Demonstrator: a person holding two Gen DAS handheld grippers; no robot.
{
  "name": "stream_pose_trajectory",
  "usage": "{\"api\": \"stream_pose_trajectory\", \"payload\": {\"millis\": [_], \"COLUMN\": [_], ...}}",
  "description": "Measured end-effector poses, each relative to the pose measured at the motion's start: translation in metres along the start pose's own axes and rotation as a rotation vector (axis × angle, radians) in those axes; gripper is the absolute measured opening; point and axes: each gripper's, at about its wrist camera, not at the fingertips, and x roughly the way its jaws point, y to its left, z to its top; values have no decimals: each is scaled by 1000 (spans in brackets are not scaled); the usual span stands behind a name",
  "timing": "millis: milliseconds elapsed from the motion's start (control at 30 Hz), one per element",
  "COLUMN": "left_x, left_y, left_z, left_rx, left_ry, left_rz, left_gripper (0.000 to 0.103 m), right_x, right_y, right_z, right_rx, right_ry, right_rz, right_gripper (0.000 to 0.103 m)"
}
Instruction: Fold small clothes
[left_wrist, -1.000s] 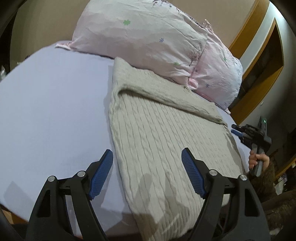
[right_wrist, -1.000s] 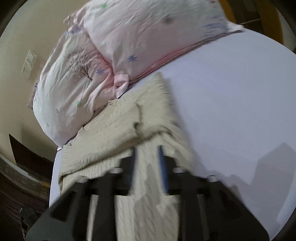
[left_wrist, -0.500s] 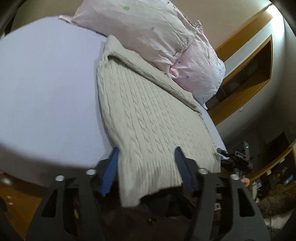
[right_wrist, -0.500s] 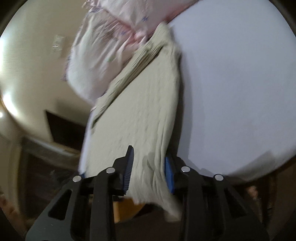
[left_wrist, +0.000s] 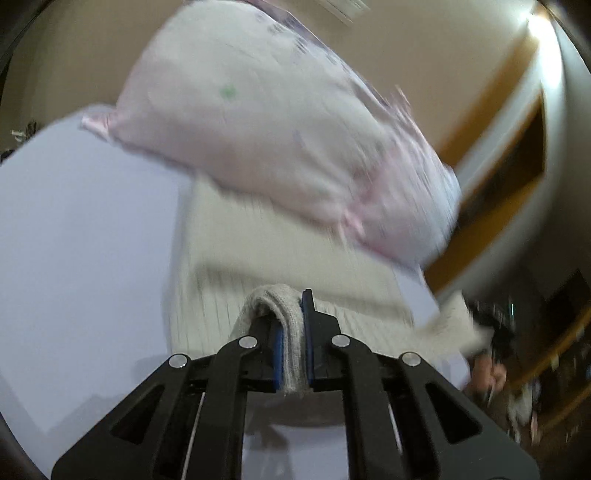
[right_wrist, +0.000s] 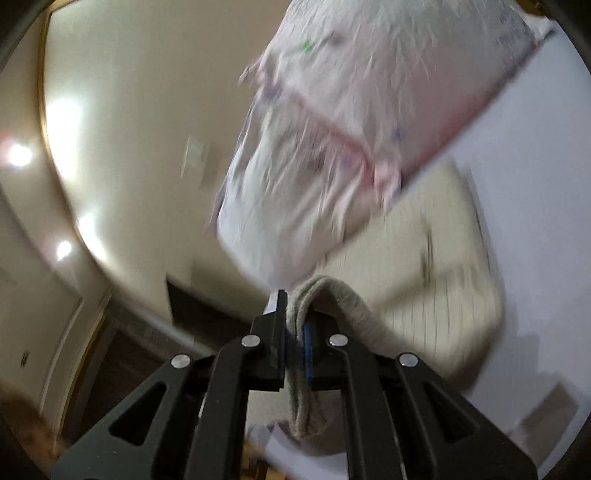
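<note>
A beige cable-knit sweater (left_wrist: 229, 266) lies on the lilac bed sheet (left_wrist: 81, 229), its far end against the pillows. My left gripper (left_wrist: 293, 325) is shut on the sweater's near hem, which bunches between the blue pads. My right gripper (right_wrist: 295, 325) is shut on the other corner of the hem; the knit (right_wrist: 436, 295) drapes from it over the rest of the sweater. In the left wrist view the right gripper (left_wrist: 491, 321) shows at the far right with the lifted hem corner. Both views are motion-blurred.
Two pale pink floral pillows (left_wrist: 280, 140) lie at the head of the bed, also in the right wrist view (right_wrist: 332, 122). A beige wall (right_wrist: 147, 129) and wooden trim (left_wrist: 491, 122) stand behind. The sheet (right_wrist: 535, 177) spreads right of the sweater.
Both grippers have closed on the sweater's near hem and lifted it, carrying it toward the pillows. One second ago the left gripper was open over the flat sweater.
</note>
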Motion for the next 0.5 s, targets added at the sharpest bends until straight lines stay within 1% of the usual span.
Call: {"api": "stream_pose_trajectory", "payload": {"millis": [33, 67, 100, 167, 200, 233, 267, 333, 367, 400, 433, 467, 500], "left_x": [15, 33, 57, 97, 119, 132, 143, 146, 147, 146, 146, 144, 138], "left_y": [4, 8, 13, 22, 29, 34, 41, 50, 54, 58, 60, 65, 69], "left_z": [16, 31, 46, 59, 62, 62, 61, 63, 64, 67, 69, 73, 76], "left_rx": [-20, -32, -43, -50, -52, -51, -65, -97, -115, -141, -170, -209, -255], "left_ry": [-18, -28, -26, 19, 59, 86, 108, 114, 116, 125, 133, 139, 129], "left_rz": [21, 46, 88, 140, 182, 217, 228, 207, 188, 163, 140, 104, 46], "left_gripper": [8, 8, 8, 8, 8, 8, 8, 8, 8, 8, 9, 11, 14], "right_x": [16, 35, 44, 69, 78, 83, 85, 85, 84, 93, 97, 99, 102], "right_y": [-10, -24, -36, -62, -78, -87, -89, -92, -93, -96, -99, -101, -101], "right_z": [13, 27, 35, 41, 40, 38, 38, 43, 43, 51, 54, 55, 56], "right_rx": [34, 66, 83, 131, 174, 204, 212, 218, 230, 261, 285, 303, 297], "right_ry": [-20, -38, -40, -16, 2, 9, 6, -15, -23, -42, -55, -72, -89], "right_rz": [-22, -76, -116, -227, -274, -288, -291, -272, -256, -231, -206, -147, -113], "right_gripper": [7, 7, 7, 7, 7, 7, 7, 7, 9, 11, 29, 52, 58]}}
